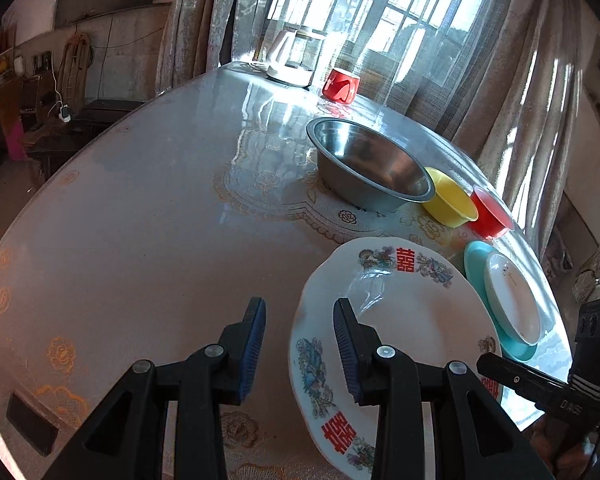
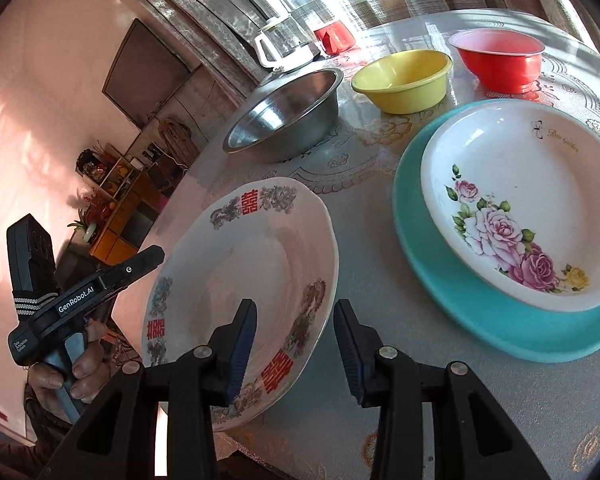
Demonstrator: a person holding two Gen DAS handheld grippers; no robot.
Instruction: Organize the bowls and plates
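A white plate with red characters (image 1: 412,312) (image 2: 252,280) lies on the table near its front edge. My left gripper (image 1: 300,350) is open, its jaws astride the plate's left rim. My right gripper (image 2: 296,350) is open, its jaws astride the plate's right rim. A white rose plate (image 2: 540,208) (image 1: 512,300) sits on a teal plate (image 2: 480,308) (image 1: 474,258) to the right. Behind stand a steel bowl (image 1: 372,168) (image 2: 288,116), a yellow bowl (image 1: 450,198) (image 2: 404,76) and a red bowl (image 1: 492,212) (image 2: 500,60).
A glass jug with a white handle (image 1: 294,58) (image 2: 284,46) and a red cup (image 1: 342,84) (image 2: 334,38) stand at the far side by the curtained window. The round table (image 1: 140,220) has a shiny patterned cover. Furniture stands beyond its left edge.
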